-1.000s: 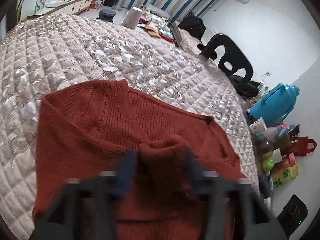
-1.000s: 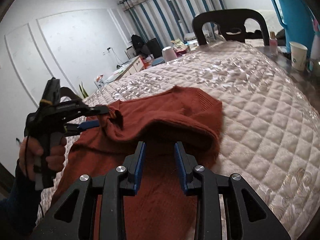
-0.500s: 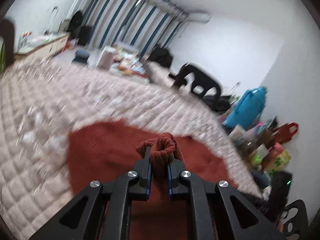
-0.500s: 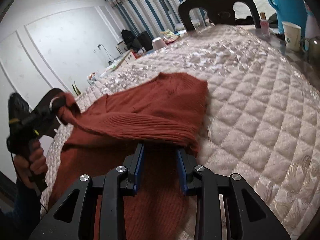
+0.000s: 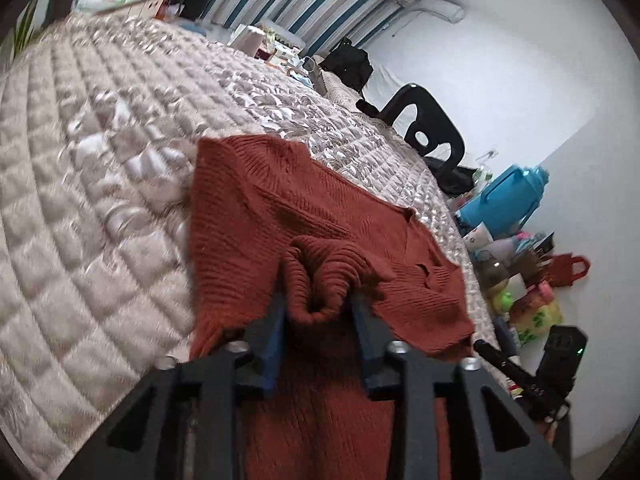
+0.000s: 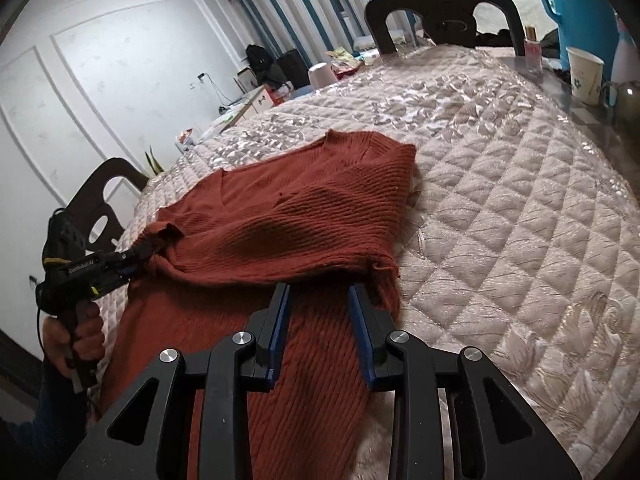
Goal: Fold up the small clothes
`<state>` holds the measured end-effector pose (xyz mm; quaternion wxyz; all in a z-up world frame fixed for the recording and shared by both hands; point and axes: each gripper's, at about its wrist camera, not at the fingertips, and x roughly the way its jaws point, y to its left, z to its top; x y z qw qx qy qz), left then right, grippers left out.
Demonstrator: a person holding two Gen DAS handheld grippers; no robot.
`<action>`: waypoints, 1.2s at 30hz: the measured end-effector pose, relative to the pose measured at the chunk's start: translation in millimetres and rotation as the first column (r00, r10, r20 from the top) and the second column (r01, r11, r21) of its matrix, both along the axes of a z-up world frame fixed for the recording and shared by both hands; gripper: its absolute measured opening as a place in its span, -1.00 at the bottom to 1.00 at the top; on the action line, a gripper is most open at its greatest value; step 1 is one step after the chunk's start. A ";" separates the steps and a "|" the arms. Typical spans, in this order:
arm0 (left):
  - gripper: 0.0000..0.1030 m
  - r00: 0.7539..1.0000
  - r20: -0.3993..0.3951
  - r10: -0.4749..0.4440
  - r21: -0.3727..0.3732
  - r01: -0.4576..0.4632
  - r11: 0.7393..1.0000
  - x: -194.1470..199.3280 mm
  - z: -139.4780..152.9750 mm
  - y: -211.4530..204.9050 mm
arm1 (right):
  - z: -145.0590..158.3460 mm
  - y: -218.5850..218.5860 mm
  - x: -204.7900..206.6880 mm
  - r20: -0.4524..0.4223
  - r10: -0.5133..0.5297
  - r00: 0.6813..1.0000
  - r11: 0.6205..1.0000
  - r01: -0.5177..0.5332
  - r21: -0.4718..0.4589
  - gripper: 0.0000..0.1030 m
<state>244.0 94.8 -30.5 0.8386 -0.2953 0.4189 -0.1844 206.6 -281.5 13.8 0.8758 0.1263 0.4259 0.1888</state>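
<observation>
A rust-red knit sweater [image 5: 280,208] lies on the quilted cover, one sleeve folded across its body [image 6: 304,216]. My left gripper [image 5: 318,312] is at the sleeve's cuff [image 5: 316,276]. Its jaws are opening, and the bunched cuff sits loosely between them. In the right wrist view, the left gripper [image 6: 140,254] comes in from the left in a person's hand [image 6: 76,340], its tips at the cuff. My right gripper [image 6: 318,296] hovers open just above the sweater's lower body, near the folded edge, with nothing pinched between its fingers.
The pale quilted cover [image 5: 100,200] spreads wide around the sweater. A black chair [image 6: 440,8] stands at the far side and another [image 6: 100,204] at the left. A blue jug [image 5: 504,200], a paper cup [image 6: 584,74] and bottles crowd the right edge.
My left gripper carried the pinched cuff across and down onto the sweater's body, and its jaws have now spread apart. The right gripper has stayed put, open as before.
</observation>
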 end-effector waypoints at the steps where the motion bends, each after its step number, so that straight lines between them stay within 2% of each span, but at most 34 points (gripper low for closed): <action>1: 0.03 1.000 -0.002 0.000 -0.025 0.000 1.000 -0.7 0.0 2.2 | 1.4 -0.3 -1.2 0.006 0.001 1.000 1.000 -0.001 0.002 -0.40; 3: 0.18 1.000 -0.005 0.006 -0.051 -0.006 0.999 1.4 2.7 3.1 | 3.3 -0.7 -3.3 0.014 0.002 1.000 1.000 -0.002 0.008 -0.40; 5: 0.24 1.000 -0.017 0.009 -0.062 -0.010 0.998 5.9 5.2 2.3 | 4.3 -0.1 -3.3 0.016 0.002 1.000 1.000 -0.002 0.014 -0.40; 9: 0.43 0.999 -0.042 -0.014 -0.144 0.007 0.990 16.0 7.2 4.1 | 5.5 -0.2 -4.3 0.021 -0.001 1.000 1.000 0.000 0.025 -0.40; 12: 0.42 0.999 -0.041 0.001 -0.154 -0.007 0.988 25.6 6.7 6.5 | 4.8 -0.5 -4.2 0.022 -0.003 1.000 1.000 0.002 0.027 -0.40; 14: 0.36 0.999 -0.038 -0.028 -0.141 0.023 0.990 31.9 5.2 2.3 | 3.6 0.4 -2.4 0.015 -0.005 1.000 1.000 0.004 0.029 -0.40; 16: -0.11 0.996 -0.046 -0.077 -0.089 0.072 0.993 36.1 4.5 -9.1 | 2.6 1.3 -1.6 0.011 -0.006 1.000 1.000 0.005 0.030 -0.40; 17: -0.26 0.993 -0.063 -0.098 -0.045 0.096 0.994 38.2 4.3 -16.2 | 2.3 1.5 -1.3 0.011 -0.005 1.000 1.000 0.004 0.031 -0.40; 18: -0.58 0.991 -0.064 -0.115 -0.003 0.115 0.993 39.2 5.8 -22.9 | 2.0 1.8 -1.1 0.011 -0.005 1.000 0.999 0.004 0.032 -0.40; 19: -0.74 0.990 -0.048 -0.130 0.017 0.131 0.991 39.2 9.1 -26.7 | 1.7 1.9 -0.5 0.010 -0.005 1.000 0.999 0.005 0.032 -0.40; 20: -0.73 0.991 -0.022 -0.135 0.023 0.136 0.990 38.1 15.4 -28.8 | 1.4 1.8 0.3 0.009 -0.008 1.000 0.999 0.007 0.034 -0.40; 22: -0.74 0.984 0.114 -0.136 0.010 0.136 0.991 28.3 40.5 -28.0 | 2.3 0.7 0.4 0.012 -0.015 1.000 0.999 0.014 0.038 -0.40; 24: -0.74 0.954 0.269 -0.130 -0.001 0.136 0.991 11.1 68.6 -24.8 | 6.2 -1.1 -0.9 0.030 -0.023 0.999 0.999 0.022 0.050 -0.40; 26: -0.74 0.933 0.335 -0.133 0.023 0.133 0.991 -1.2 78.7 -21.3 | 9.9 -3.4 -2.6 0.053 -0.031 0.998 0.998 0.027 0.060 -0.40; 27: -0.74 0.934 0.328 -0.142 0.045 0.135 0.990 -3.8 74.8 -20.0 | 11.2 -4.7 -3.0 0.061 -0.037 0.997 0.998 0.033 0.062 -0.40; 29: -0.74 0.955 0.251 -0.156 0.096 0.136 0.986 0.3 52.4 -19.7 | 11.4 -6.5 -2.2 0.067 -0.048 0.997 0.997 0.044 0.059 -0.40; 32: -0.73 0.991 0.035 -0.132 0.134 0.126 0.983 11.5 -0.5 -10.0 | 4.8 -7.1 3.3 0.033 -0.064 0.997 0.997 0.063 0.037 -0.40; 34: -0.64 0.992 0.041 -0.118 0.085 0.114 0.990 4.6 -7.0 0.0 | -0.4 -5.9 7.5 0.004 -0.074 0.997 0.997 0.074 -0.009 -0.40; 36: -0.57 0.993 0.051 -0.104 0.096 0.099 0.990 -3.5 2.5 3.2 | -0.3 -6.0 8.5 0.004 -0.070 0.998 0.997 0.070 -0.036 -0.40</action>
